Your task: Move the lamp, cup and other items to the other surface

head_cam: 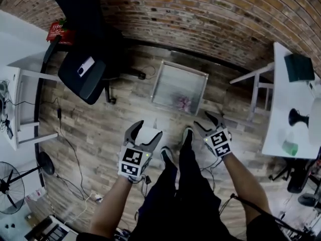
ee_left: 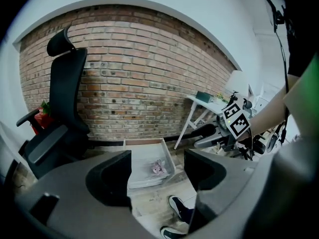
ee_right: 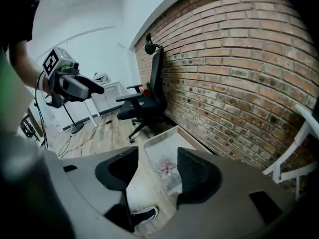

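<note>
A floor of worn wood planks (head_cam: 100,129) runs up to a rough brick wall (head_cam: 200,19). Nearest are the person's dark trousers and black shoes with white soles (head_cam: 168,157). Just ahead of them both tools are held low over the floor. The left gripper (head_cam: 147,130) has its 2 curved grey jaws spread wide with nothing between them. The right gripper (head_cam: 208,120) is likewise parted and empty.

Beyond the feet lies a clear, shallow, square-cornered tray (head_cam: 184,68) with something small and pink (head_cam: 184,103) in it. Thin black cables (head_cam: 70,154) snake over the boards to the left. Further left stands a black padded office chair (head_cam: 83,74).

The task's things sit well apart from both grippers, on the smooth white table (head_cam: 281,99) at the right: a black lamp (head_cam: 298,117) with a flared base and narrow neck, a translucent green cup (head_cam: 290,147) and a flat dark-green box (head_cam: 299,67). A second white surface (head_cam: 10,39) at the far left is probably the destination.

Nothing is picked up yet. The tray and cables lie on the likely walking path and could catch a foot. The lamp, gripped high on its thin neck, may swing or topple. The cup looks slick and light, so hard jaws could squeeze it out or tip it.
</note>
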Demonstrator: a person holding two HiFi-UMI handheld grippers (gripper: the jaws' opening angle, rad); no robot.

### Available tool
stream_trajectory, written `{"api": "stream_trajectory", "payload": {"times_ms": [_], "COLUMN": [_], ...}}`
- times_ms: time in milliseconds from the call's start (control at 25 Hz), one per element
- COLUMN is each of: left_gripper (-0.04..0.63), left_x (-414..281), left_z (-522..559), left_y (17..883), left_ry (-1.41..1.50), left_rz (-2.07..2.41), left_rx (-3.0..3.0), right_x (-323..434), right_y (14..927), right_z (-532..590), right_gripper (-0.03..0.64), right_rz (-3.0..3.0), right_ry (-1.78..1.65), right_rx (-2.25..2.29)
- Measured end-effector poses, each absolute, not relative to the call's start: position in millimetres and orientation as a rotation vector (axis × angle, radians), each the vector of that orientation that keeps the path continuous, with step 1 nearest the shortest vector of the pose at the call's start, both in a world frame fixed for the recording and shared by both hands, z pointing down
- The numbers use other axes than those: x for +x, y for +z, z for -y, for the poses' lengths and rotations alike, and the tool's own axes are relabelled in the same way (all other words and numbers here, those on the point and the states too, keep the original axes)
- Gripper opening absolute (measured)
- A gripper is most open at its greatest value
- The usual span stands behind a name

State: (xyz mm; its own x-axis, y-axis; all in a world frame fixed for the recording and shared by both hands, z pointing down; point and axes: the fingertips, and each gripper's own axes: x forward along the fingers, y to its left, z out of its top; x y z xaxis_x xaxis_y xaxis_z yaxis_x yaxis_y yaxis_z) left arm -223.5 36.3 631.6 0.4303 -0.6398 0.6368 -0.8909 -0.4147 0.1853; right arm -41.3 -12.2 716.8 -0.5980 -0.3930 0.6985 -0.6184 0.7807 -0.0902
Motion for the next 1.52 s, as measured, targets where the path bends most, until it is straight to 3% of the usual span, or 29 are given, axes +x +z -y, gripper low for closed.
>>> {"api": "stream_trajectory", "payload": {"times_ms": [480,1160,1520], "left_gripper": [0.325,0.325,0.325], "left_x": [-193,-202,-227], "left_z": [-3,-35,-46], "left_y": [719,829,849], "left_ry": [0.667,0.633,0.616], "left_rz": [1.23,1.193,1.232], "left_rx": [2.126,2.02,1.947], "right_x": [-63,-88,-113], "right_y": [867,1060,1096], "right_z": [62,55,55], "right_gripper": [0.256,0.414,0.416], "right_rz": [2.196,1.959,1.89], "right_ry": [0.339,0.238,0.195], "right_rx": [0.526,0.239,0.143]}}
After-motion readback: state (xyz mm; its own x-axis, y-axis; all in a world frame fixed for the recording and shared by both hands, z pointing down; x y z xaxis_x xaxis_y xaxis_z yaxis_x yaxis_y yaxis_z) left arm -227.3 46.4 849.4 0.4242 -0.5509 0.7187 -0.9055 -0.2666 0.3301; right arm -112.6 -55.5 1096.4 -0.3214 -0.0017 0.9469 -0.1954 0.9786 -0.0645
